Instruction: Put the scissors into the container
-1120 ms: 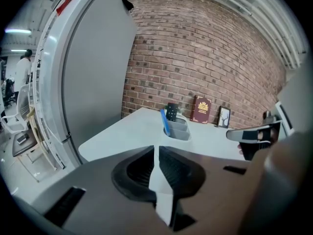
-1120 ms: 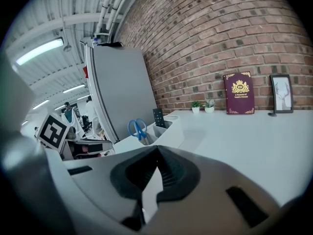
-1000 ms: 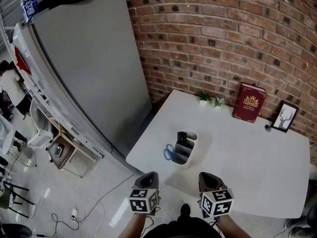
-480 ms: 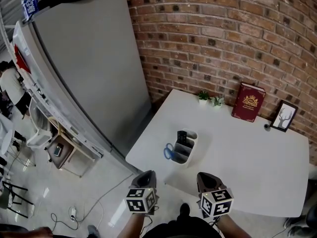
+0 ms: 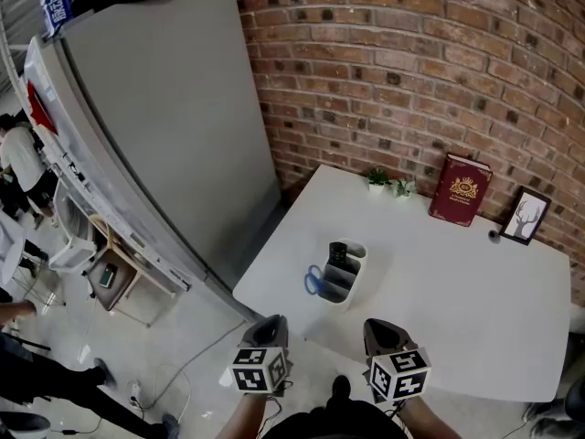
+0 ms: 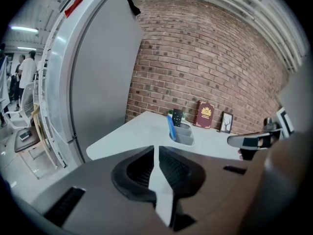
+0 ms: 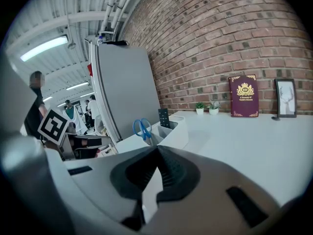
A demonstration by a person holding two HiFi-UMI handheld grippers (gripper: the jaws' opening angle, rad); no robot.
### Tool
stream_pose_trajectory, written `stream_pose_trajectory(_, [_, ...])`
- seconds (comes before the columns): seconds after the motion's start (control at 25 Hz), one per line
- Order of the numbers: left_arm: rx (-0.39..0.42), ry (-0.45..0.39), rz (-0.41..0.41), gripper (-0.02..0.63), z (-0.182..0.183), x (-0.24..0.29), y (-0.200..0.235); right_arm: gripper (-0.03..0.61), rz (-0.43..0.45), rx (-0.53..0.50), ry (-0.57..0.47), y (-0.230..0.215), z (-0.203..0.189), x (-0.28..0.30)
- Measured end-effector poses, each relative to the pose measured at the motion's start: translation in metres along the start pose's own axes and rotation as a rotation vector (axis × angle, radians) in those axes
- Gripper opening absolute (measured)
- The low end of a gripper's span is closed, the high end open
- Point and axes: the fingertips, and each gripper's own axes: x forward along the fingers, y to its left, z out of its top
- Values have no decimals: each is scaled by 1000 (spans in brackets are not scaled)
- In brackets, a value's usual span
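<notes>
Both left gripper (image 6: 156, 150), right gripper (image 7: 157, 150) jaws closed, empty; scissors (image 6: 170, 127) edge-on in left's view.

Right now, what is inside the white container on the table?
The container holds blue-handled scissors, handles up, at one end and a black remote-like item at the other. Its walls hide their lower ends.

Blue-handled scissors (image 5: 313, 281), pale grey container (image 5: 344, 298), white table (image 5: 457, 291) (maroon book (image 5: 460, 188) w/ gold crest).
</notes>
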Motion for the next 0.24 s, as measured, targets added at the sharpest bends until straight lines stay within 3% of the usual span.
stream_pose_trajectory(0.24, [1, 5, -3, 31, 0, 1, 3, 0, 1, 4, 2, 0, 1, 3])
